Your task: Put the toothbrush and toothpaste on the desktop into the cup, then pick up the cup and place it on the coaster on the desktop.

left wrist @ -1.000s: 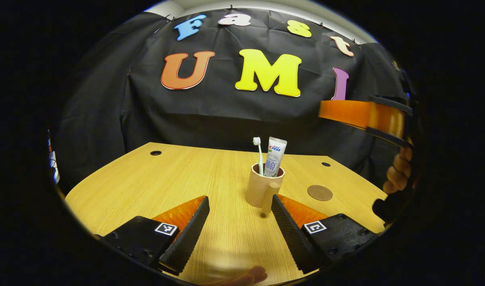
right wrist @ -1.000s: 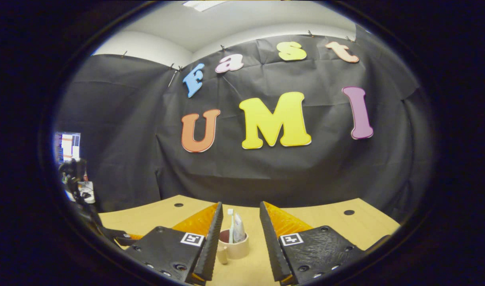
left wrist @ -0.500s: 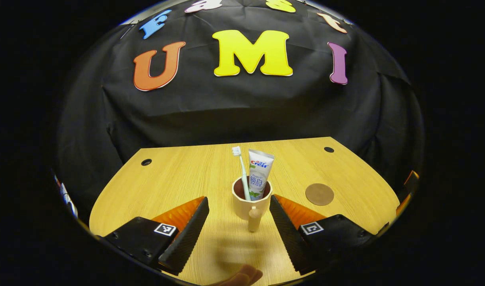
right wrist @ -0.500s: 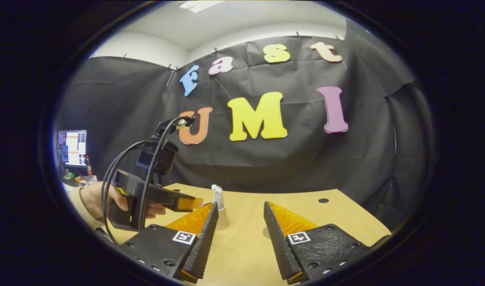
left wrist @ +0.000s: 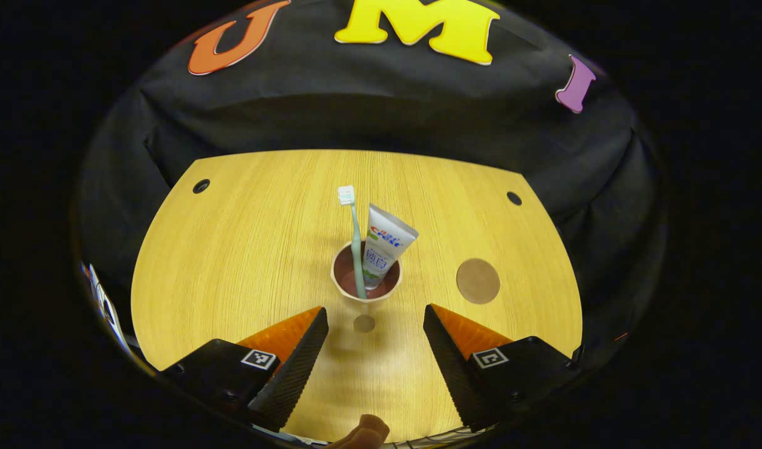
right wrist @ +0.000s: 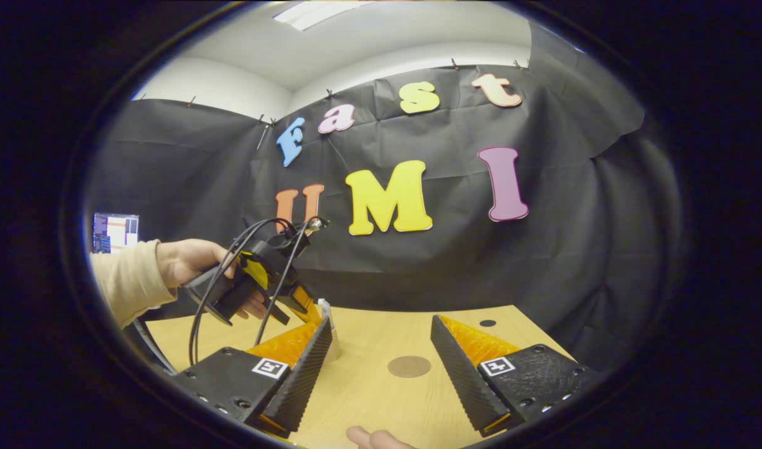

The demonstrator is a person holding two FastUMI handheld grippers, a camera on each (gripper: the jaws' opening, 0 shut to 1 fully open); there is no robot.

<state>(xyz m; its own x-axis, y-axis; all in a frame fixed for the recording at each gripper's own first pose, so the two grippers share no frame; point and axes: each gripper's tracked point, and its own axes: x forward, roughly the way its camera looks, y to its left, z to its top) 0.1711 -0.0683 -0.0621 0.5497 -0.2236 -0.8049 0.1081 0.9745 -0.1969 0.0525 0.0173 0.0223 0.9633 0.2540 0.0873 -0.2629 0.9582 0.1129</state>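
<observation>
Toothbrush (left wrist: 355, 240) and toothpaste tube (left wrist: 383, 244) stand together in the beige cup (left wrist: 365, 293), at the centre of the left gripper view on the wooden bench (left wrist: 244, 249). The cup's handle (left wrist: 364, 323) points toward the camera. The round brown coaster (left wrist: 478, 281) lies bare on the bench, right of the cup and apart from it. The left hand-held gripper (left wrist: 375, 349) hangs above the cup, released, with nothing between its fingers. The right hand-held gripper (right wrist: 381, 368) is also spread wide and empty at the bottom of its own view, the coaster (right wrist: 409, 366) showing between its fingers. At middle left there, a hand (right wrist: 191, 262) in a cream sleeve (right wrist: 128, 280) grips the other gripper's body.
</observation>
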